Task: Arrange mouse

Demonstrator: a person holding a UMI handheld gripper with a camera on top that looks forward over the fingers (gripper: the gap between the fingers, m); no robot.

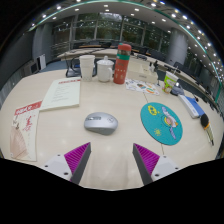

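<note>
Gripper (112, 160): wide open, holding nothing; purple pads (76, 155) at bottom of frame.
Mouse (100, 123): grey, on the worktop (110, 100) at centre of frame, just ahead of the fingers, not touched.
Round mouse pad (162, 123): teal, right of centre, near the mouse but apart.
Papers (28, 128): at left of frame.
Red bottle (122, 64): upright, upper centre, beside white cups (96, 68).
</note>
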